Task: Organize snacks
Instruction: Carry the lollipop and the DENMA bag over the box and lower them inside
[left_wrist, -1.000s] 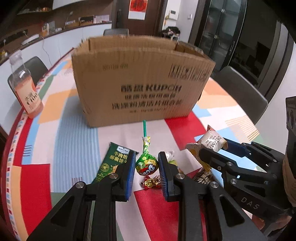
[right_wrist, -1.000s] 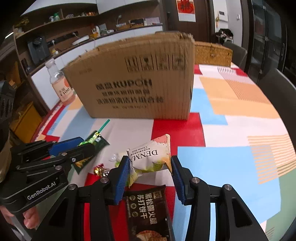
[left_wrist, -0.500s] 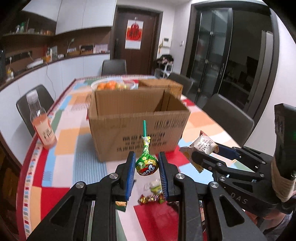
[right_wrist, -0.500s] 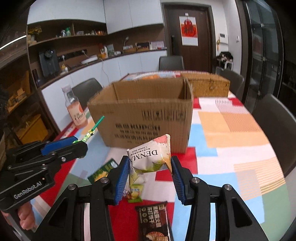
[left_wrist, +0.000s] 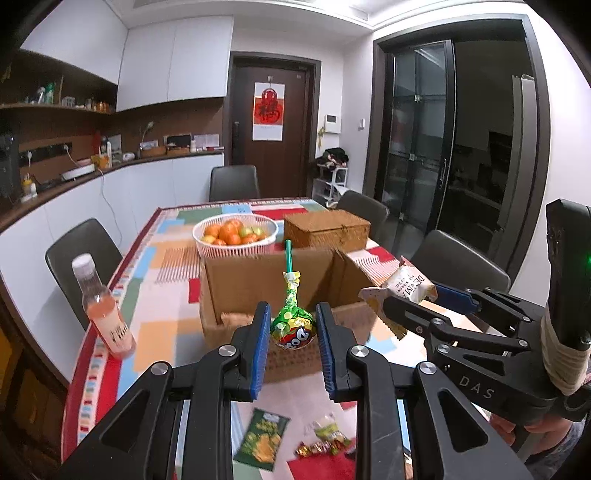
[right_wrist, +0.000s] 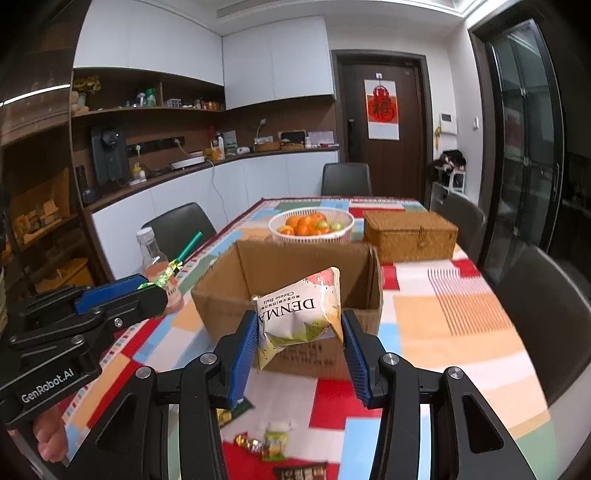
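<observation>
Left wrist view first: the left tongs (left_wrist: 291, 330) are clamped on a lollipop (left_wrist: 293, 326), pads squeezing the round wrapped head from both sides. Its long axis runs pretty much straight up the frame, green stick pointing up and away toward the cardboard box (left_wrist: 273, 280), head down between the pads. The wrapper shows big rounded letters, upside down from here, can't really make out the word. It hangs above the worktop (left_wrist: 162, 332), just in front of the open box. Off to the side the right tongs (left_wrist: 397, 299) pinch a white snack bag (left_wrist: 410, 282); "DAS" is printed on that tool's body. Down on the worktop lie a green packet (left_wrist: 263, 439) and a few small candies (left_wrist: 325, 441). A bottle of pink drink (left_wrist: 105, 310) stands upright near the worktop's edge.

Right wrist view: the right tongs (right_wrist: 298, 336) are closed on the snack bag (right_wrist: 301, 317), which reads "DENMA" and "Cheese Ball" upside down. It sits tilted, one corner poking up toward the box (right_wrist: 291, 280), also held in the air right in front of it. The left tongs (right_wrist: 157, 291) show "GenRobot.AI" on the side, lollipop stick (right_wrist: 186, 251) slanting up and toward the box.
</observation>
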